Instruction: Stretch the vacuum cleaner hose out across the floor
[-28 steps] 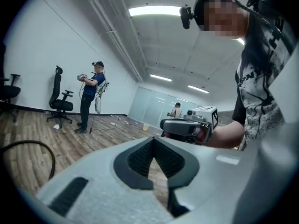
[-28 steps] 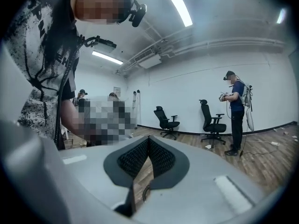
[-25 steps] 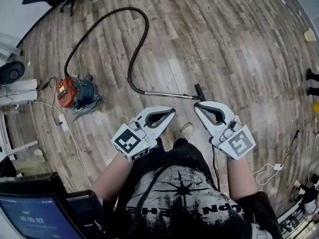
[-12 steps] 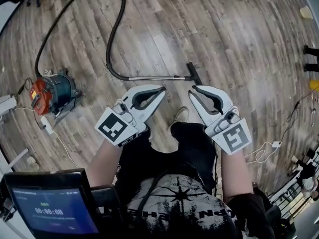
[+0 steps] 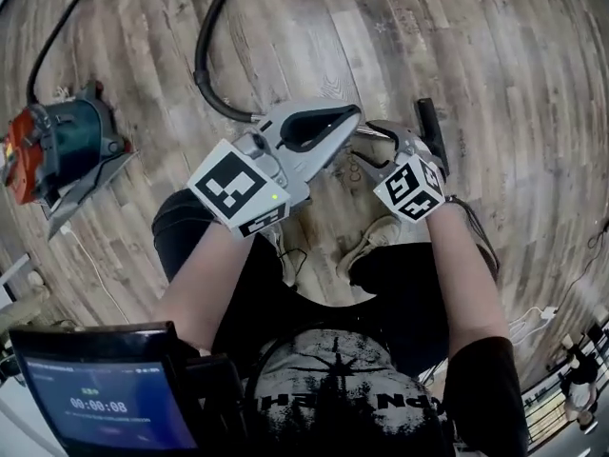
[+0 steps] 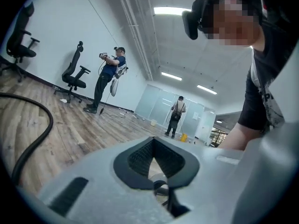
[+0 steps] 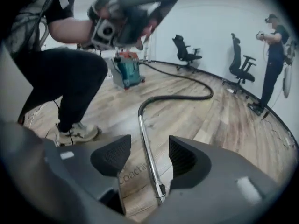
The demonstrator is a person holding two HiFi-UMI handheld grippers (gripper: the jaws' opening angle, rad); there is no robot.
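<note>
Head view: the person now crouches, where a second ago they stood, and the wooden floor (image 5: 504, 46) looks much closer.
Left gripper (image 5: 352, 116): lower than before and reaching over the bend where hose meets tube. Its jaws are together with nothing between them, as they were a second ago.
Right gripper (image 5: 379, 143): it has dropped and tipped steeply toward the floor. Its marker cube now faces up, close beside the left gripper.
Right jaws: together a second ago, they have just been opening and now stand wide apart. In the right gripper view the metal tube (image 7: 145, 141) runs between the pads (image 7: 112, 157) without touching either.
Hose (image 5: 202, 53): lying on the floor in a curve from the vacuum cleaner (image 5: 59, 150) round to the tube. It was a full loop near the top of the head view and now runs off the top edge.
Vacuum cleaner: was left of middle earlier and is now at the left edge of the head view. In the right gripper view it stands well beyond the jaws.
Nozzle (image 5: 430, 129): the dark end piece lies on the floor just beside the right gripper.
Shoe (image 5: 376, 241): planted near the tube, under the right forearm.
</note>
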